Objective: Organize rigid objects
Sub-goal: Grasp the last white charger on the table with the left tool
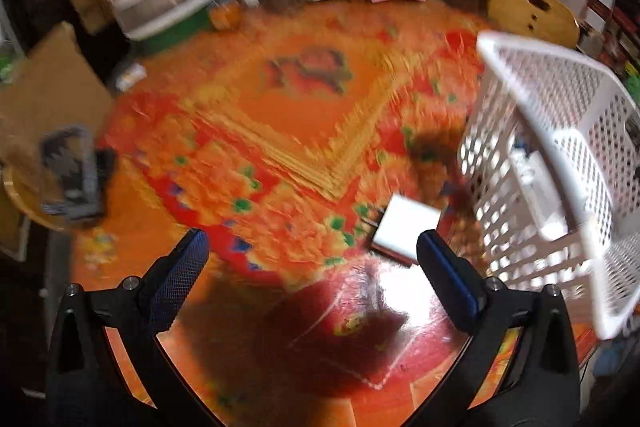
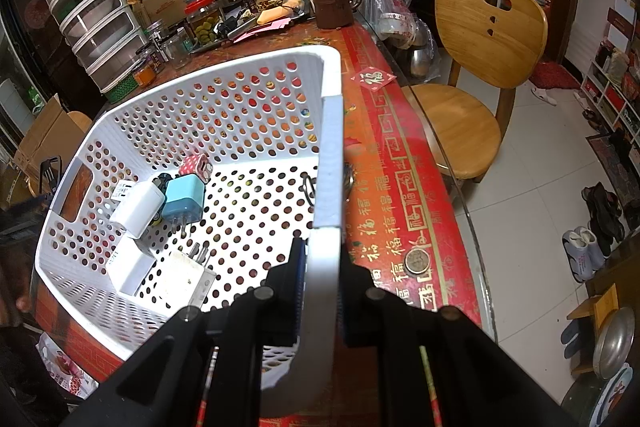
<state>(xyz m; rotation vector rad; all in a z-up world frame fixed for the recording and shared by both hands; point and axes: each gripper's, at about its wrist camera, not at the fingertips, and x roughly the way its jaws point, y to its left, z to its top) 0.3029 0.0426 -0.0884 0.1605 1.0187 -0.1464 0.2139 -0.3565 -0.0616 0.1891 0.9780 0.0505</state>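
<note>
The right gripper (image 2: 320, 291) has its jaws clamped on the near rim of the white plastic basket (image 2: 120, 131), one blue-padded finger inside the wall and one outside. The basket is rigid, punched all over with round holes, with a slot handle cut in its left wall, and it sits on the table (image 2: 400, 163).

Inside I count five plug chargers, all blocky little cubes: a light blue charger (image 2: 185, 195) with its metal prongs pointing down toward the camera, a white charger (image 2: 140, 209) touching its left side, a pink patterned charger (image 2: 195, 165) just behind, another white one (image 2: 130, 267) nearer the front wall, and a scuffed off-white charger (image 2: 186, 281) beside that with prongs up. Something dark is wedged between the blue and white ones; can't tell what.

The left gripper (image 1: 312, 251) has its jaws spread wide with nothing between them, its textured blue pads over the glossy red-and-orange floral tablecloth. That view is really blurry. A flat white square block (image 1: 404, 229) lies on the cloth just beyond the right-hand finger, close to the basket's outer wall.

One coin (image 2: 417, 261) sits on the table edge, and one wooden chair (image 2: 486, 39) stands past it.
</note>
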